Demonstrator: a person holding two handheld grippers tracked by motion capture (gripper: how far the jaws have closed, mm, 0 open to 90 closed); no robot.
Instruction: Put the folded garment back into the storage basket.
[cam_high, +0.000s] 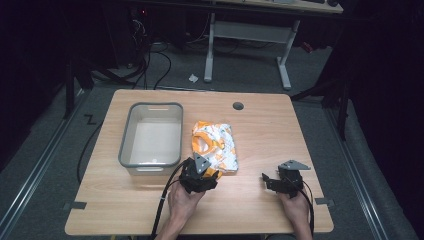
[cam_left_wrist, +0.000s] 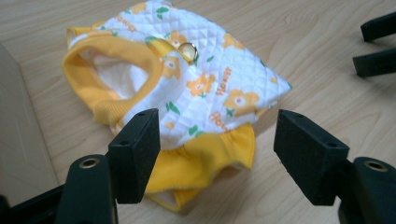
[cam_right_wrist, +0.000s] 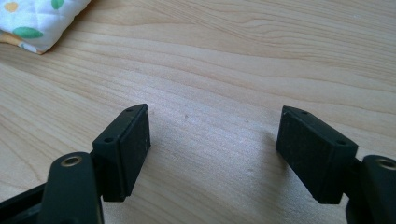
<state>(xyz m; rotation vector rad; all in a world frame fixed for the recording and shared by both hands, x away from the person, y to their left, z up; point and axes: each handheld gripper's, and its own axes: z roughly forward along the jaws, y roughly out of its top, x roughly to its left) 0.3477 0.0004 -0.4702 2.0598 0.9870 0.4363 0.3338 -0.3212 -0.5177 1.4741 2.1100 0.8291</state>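
A small quilted garment (cam_high: 215, 145), white with orange flowers and yellow trim, lies folded on the wooden table (cam_high: 260, 135) just right of a grey bin. My left gripper (cam_high: 200, 176) is at the garment's near edge. In the left gripper view it (cam_left_wrist: 217, 149) stands open, its jaws straddling the yellow ruffled hem (cam_left_wrist: 201, 163) without closing on it. A round gold button (cam_left_wrist: 188, 50) shows near the collar. My right gripper (cam_high: 272, 181) rests to the right, open over bare wood (cam_right_wrist: 212, 140). A corner of the garment (cam_right_wrist: 37, 23) shows at the upper left there.
An empty grey plastic bin (cam_high: 150, 137) sits left of the garment. A round cable hole (cam_high: 238, 106) is in the table near its far edge. The right gripper's jaws show at the upper right of the left gripper view. Cables and a desk frame (cam_high: 247, 37) lie on the floor beyond.
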